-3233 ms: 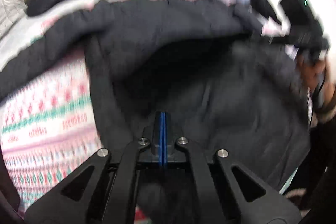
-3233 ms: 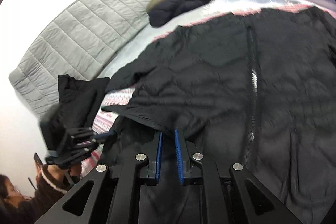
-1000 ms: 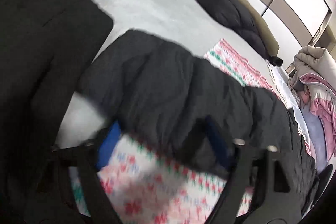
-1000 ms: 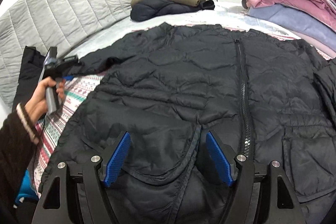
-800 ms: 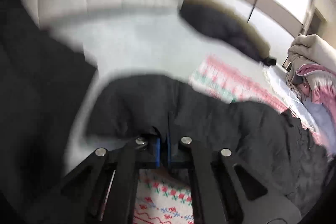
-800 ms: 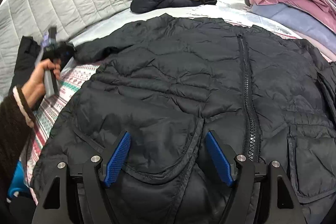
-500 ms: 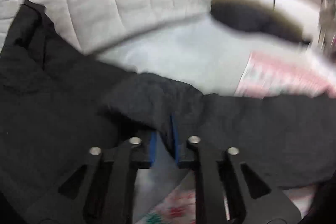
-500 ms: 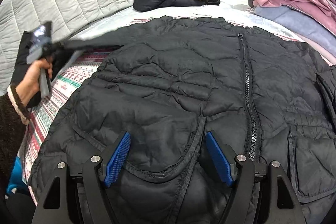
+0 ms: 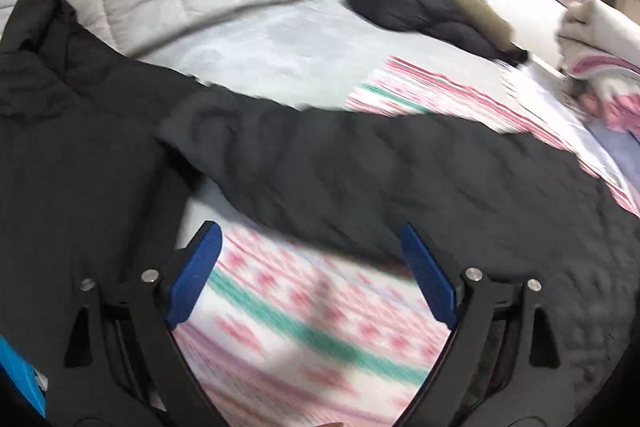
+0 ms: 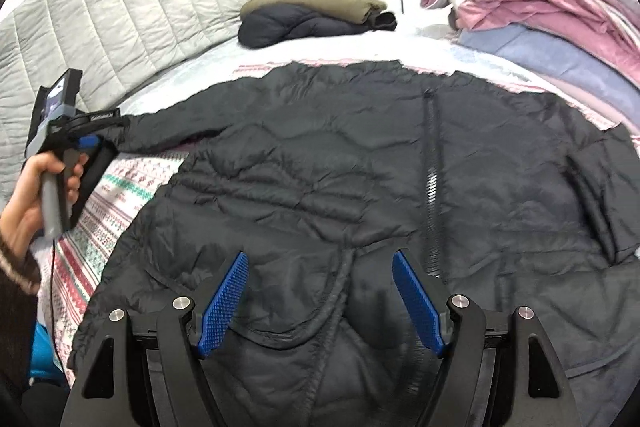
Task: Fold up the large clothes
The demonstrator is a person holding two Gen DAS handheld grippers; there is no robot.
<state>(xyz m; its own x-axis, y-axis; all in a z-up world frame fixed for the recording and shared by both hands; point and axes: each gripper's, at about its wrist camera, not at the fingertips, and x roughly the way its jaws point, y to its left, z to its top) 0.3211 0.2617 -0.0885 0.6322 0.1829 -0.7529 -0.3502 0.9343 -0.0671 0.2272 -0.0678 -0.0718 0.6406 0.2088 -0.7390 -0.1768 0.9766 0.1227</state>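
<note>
A large black quilted jacket (image 10: pixel 360 187) lies spread front-up on the bed, zipper (image 10: pixel 430 179) running down its middle. Its left sleeve (image 9: pixel 304 167) stretches out flat toward the headboard. My left gripper (image 9: pixel 310 263) hovers just short of that sleeve with its jaws opening wide and nothing between them; in the right wrist view it (image 10: pixel 96 143) sits at the sleeve's cuff, held by a hand. My right gripper (image 10: pixel 320 279) stands open over the jacket's lower hem near a pocket, nothing pinched.
A patterned pink-and-green blanket (image 9: pixel 304 323) covers the bed under the jacket. Another black garment (image 9: pixel 72 163) lies at the left by the quilted grey headboard (image 10: pixel 132 15). A folded dark and olive coat (image 10: pixel 312 15) sits at the back; stacked pink and blue bedding (image 10: pixel 540 11) at the right.
My left gripper pinched the sleeve cuff, pulled the sleeve out straight toward the headboard, then let it go and opened wide. The right gripper stayed open over the hem.
</note>
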